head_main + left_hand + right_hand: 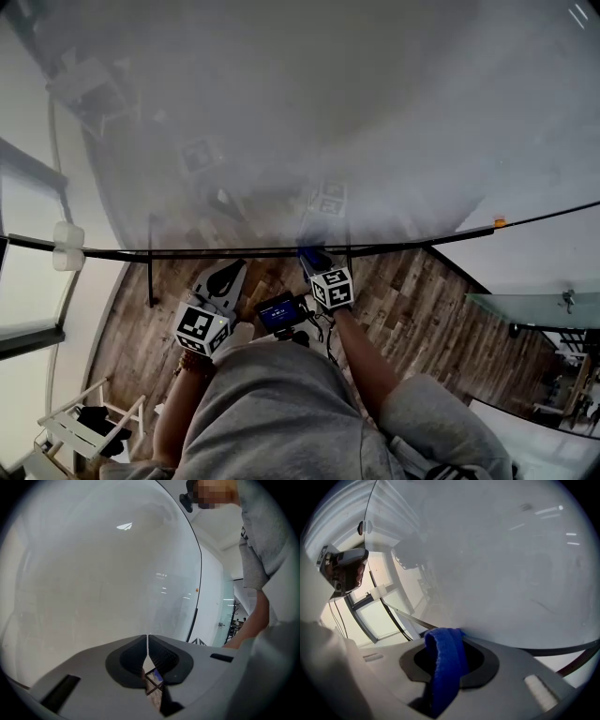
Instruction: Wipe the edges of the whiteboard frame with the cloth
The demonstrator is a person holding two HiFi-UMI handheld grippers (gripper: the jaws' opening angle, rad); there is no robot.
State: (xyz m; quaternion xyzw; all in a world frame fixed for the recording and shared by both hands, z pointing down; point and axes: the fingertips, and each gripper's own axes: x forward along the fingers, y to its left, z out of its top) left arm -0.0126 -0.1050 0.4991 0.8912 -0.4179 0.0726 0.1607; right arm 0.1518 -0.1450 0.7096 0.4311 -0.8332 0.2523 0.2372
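In the head view the whiteboard [328, 112] fills the upper half, and the dark whiteboard frame [234, 251] crosses the middle from edge to edge. Just under it at centre, the right gripper [314, 264] holds the blue cloth [307, 253] up against that edge. The left gripper [228, 274] is beside it to the left, apart from the frame. A small device with a lit blue screen [279, 310] sits between the two above the wood floor [422, 309]. A white chair [80, 427] stands at lower left, and a thin stand leg [150, 274] drops from the frame at left. In the left gripper view the left gripper [147, 641] has its jaws drawn almost together with only a slit and nothing in it; the whiteboard [103, 573] fills the picture, and the person's arm [255, 620] is at right. In the right gripper view the right gripper [443, 641] is clamped on the cloth [445, 667], which folds over the jaws at lower centre. The frame [562, 648] runs at lower right, and a bright window [379, 616] is at left.
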